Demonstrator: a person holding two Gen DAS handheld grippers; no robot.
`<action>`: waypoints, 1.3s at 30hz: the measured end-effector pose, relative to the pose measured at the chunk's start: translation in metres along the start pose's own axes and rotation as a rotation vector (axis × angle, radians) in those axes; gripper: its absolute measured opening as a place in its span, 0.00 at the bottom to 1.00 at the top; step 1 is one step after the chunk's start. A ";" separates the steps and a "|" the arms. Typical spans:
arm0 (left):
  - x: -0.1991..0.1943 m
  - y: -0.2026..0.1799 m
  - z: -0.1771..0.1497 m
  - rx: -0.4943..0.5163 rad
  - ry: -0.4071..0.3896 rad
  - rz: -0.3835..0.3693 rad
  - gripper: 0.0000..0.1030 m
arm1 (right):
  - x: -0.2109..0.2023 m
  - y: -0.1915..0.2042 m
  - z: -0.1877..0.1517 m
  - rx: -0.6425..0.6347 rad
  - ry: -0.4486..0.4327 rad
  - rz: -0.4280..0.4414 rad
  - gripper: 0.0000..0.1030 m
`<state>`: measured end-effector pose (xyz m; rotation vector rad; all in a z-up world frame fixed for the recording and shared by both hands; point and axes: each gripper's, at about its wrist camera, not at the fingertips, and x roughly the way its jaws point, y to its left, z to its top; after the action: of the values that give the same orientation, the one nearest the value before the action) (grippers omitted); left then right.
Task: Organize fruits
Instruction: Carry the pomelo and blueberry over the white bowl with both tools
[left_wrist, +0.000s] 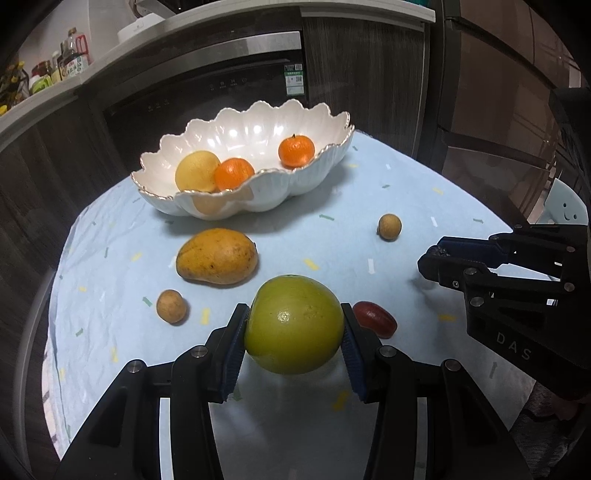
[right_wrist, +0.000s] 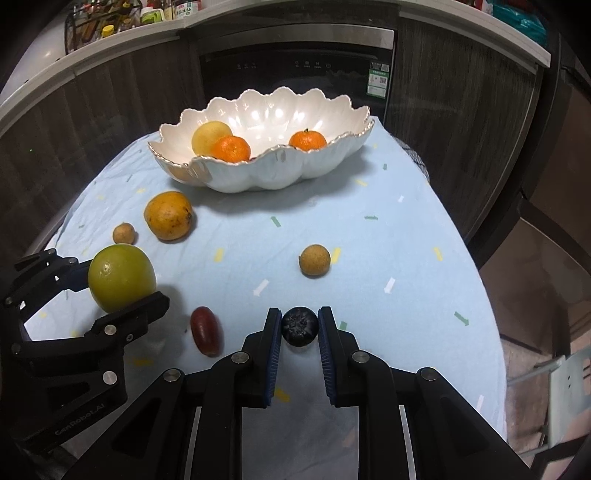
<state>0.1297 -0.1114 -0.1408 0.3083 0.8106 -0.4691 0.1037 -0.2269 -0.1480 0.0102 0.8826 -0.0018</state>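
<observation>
My left gripper (left_wrist: 294, 328) is shut on a big green citrus fruit (left_wrist: 293, 325), held just above the blue cloth; it also shows in the right wrist view (right_wrist: 121, 277). My right gripper (right_wrist: 299, 326) is shut on a small dark blueberry (right_wrist: 299, 325). The white scalloped bowl (left_wrist: 314, 177) at the back holds a yellow fruit (left_wrist: 195, 170) and two tangerines (left_wrist: 233, 172). On the cloth lie a mango (left_wrist: 217, 256), two small brown longans (left_wrist: 171, 306) (left_wrist: 389, 226) and a dark red grape (left_wrist: 375, 319).
The round table has a light blue patterned cloth (left_wrist: 369, 192). Dark cabinets and an oven (left_wrist: 221, 85) stand behind it. Bottles (left_wrist: 72, 55) line the counter at the back left. A pale chair (right_wrist: 565, 391) stands to the right.
</observation>
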 end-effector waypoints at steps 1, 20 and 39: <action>-0.002 0.000 0.001 -0.002 -0.004 0.001 0.46 | -0.001 0.000 0.001 0.000 -0.003 0.000 0.21; -0.029 0.011 0.018 -0.023 -0.063 0.054 0.46 | -0.030 0.007 0.022 -0.010 -0.079 0.008 0.21; -0.038 0.033 0.050 -0.063 -0.110 0.098 0.46 | -0.042 0.010 0.064 -0.009 -0.143 0.028 0.21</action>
<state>0.1544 -0.0944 -0.0768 0.2601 0.6982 -0.3651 0.1265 -0.2176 -0.0752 0.0140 0.7390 0.0271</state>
